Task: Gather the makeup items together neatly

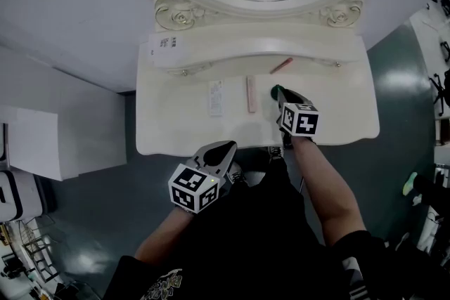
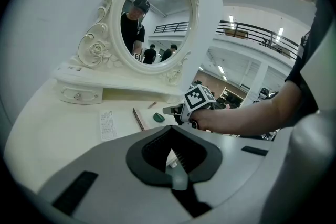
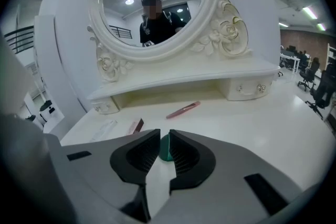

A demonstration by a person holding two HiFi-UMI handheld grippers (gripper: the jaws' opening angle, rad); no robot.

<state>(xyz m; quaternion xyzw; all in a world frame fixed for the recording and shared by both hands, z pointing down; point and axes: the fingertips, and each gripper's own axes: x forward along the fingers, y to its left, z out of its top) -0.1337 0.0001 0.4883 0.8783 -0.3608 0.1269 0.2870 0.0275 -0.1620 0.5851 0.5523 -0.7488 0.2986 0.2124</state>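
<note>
The right gripper's jaws stand slightly apart, a narrow gap between the ribbed pads. A small green item lies on the counter at the tips, seen through that gap, and the pads do not press on it. The left gripper's jaws are clenched tip to tip with nothing between them, and they hang over the counter's near edge.

Beyond the right jaws and a little to their right lies a slim pink stick, under the raised shelf. To their left lies a flat pink case, and further left a white printed sachet. All three are apart from one another and from the green item.

Only the left gripper view shows the right gripper from the side, its marker cube up and its tips just beside the green item. The head view alone shows both grippers at once, the left one well back from the items, and a white label on the shelf's left end.

The counter is a cream vanity top with an ornate oval mirror above two small drawers. It stands against a white wall on a dark, glossy floor.
</note>
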